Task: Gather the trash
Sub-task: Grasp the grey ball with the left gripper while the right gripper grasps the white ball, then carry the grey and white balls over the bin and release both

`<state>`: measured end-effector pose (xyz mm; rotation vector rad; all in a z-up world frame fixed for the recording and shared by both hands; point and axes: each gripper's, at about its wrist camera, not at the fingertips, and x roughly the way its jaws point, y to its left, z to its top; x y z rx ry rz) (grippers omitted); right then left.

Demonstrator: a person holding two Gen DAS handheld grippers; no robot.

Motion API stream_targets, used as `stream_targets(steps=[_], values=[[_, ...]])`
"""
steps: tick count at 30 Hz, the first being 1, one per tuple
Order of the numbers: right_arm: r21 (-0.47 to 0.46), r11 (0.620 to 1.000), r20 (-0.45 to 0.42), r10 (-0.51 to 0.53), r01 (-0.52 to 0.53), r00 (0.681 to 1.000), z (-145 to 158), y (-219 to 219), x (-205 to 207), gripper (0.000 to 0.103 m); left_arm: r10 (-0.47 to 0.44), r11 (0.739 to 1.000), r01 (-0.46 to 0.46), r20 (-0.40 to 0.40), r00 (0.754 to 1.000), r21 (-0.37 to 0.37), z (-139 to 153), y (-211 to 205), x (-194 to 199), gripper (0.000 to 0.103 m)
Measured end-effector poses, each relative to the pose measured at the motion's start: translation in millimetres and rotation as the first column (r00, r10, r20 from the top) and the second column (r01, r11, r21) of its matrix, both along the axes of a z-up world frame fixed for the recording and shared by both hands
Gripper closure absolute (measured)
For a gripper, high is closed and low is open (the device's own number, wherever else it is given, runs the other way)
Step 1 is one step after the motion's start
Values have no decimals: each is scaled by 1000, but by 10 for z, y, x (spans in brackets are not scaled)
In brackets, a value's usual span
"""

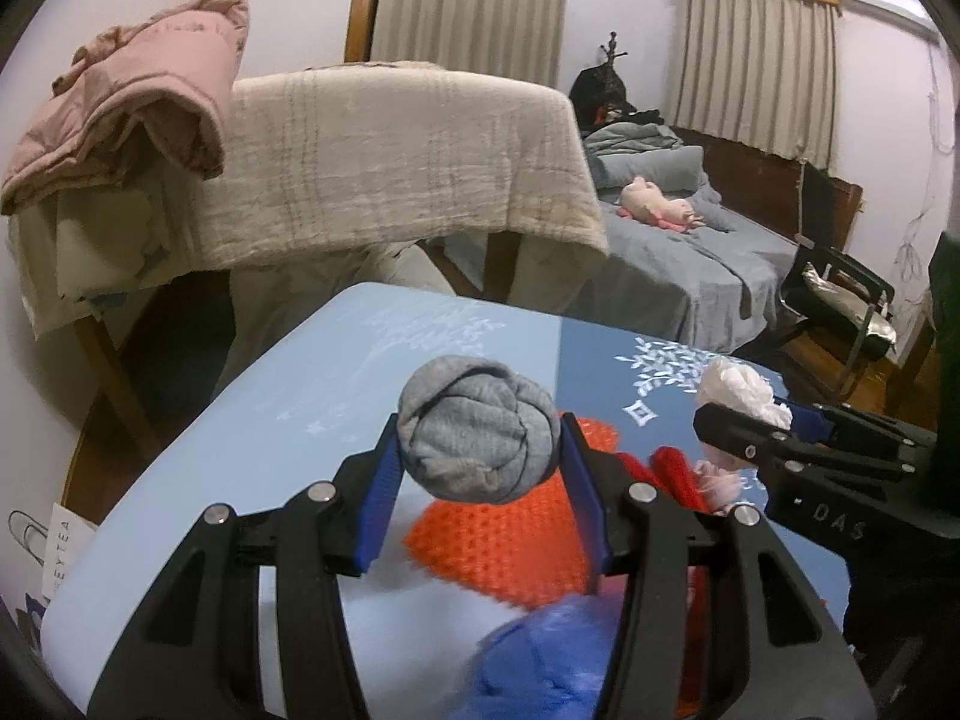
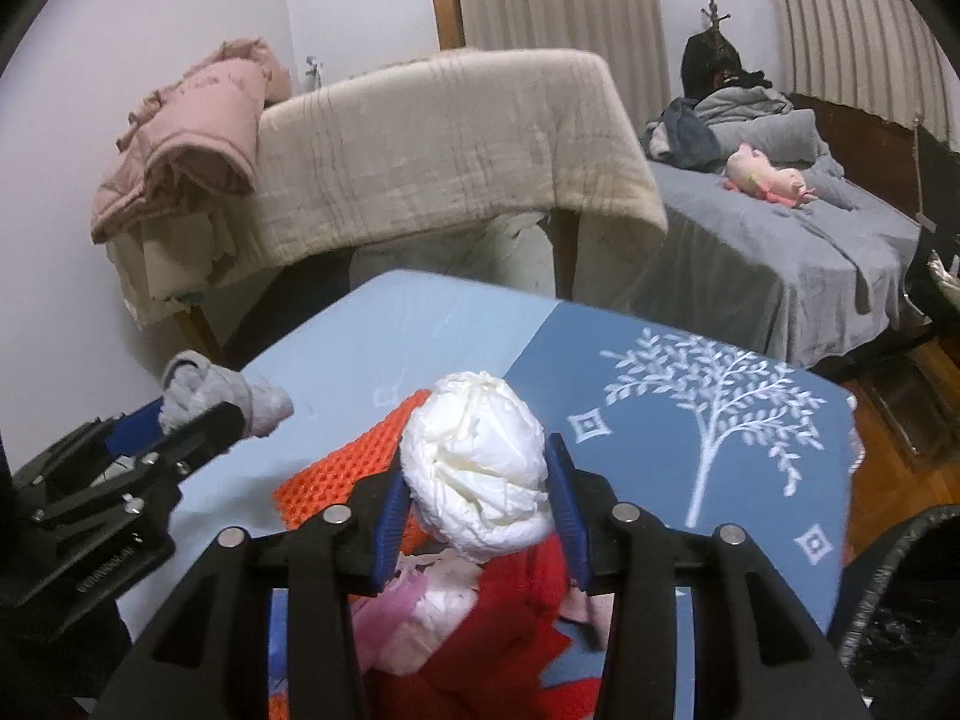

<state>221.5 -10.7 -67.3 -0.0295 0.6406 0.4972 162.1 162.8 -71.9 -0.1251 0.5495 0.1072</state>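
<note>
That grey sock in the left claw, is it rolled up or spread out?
Rolled up. The grey sock is a tight ball with folds wrapping around it, pinched between the left gripper's blue pads.

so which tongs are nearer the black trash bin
Right. The right tongs, shut on the white paper wad, sit just left of the black trash bin. The left tongs, holding the grey wad, are farther left.

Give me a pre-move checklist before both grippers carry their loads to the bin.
1. Left gripper clamped on the grey rolled sock: ok.
2. Right gripper clamped on the white crumpled wad: ok.
3. Both loads lifted off the blue table: ok.
4. Grippers apart, not touching: ok.
5. Black bin at right, opening unobstructed: cannot tell.
6. Table cleared: not ok, orange mesh remains.
</note>
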Motion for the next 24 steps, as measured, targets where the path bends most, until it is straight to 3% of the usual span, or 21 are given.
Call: stream_targets(steps=[12, 24], values=[[32, 997, 57, -76, 74, 996, 318, -612, -299, 60, -103, 995, 103, 28, 994, -4, 167, -511, -41, 54], [47, 980, 94, -196, 192, 976, 491, -1386, -649, 60, -253, 967, 254, 47, 966, -17, 249, -1214, -87, 54]])
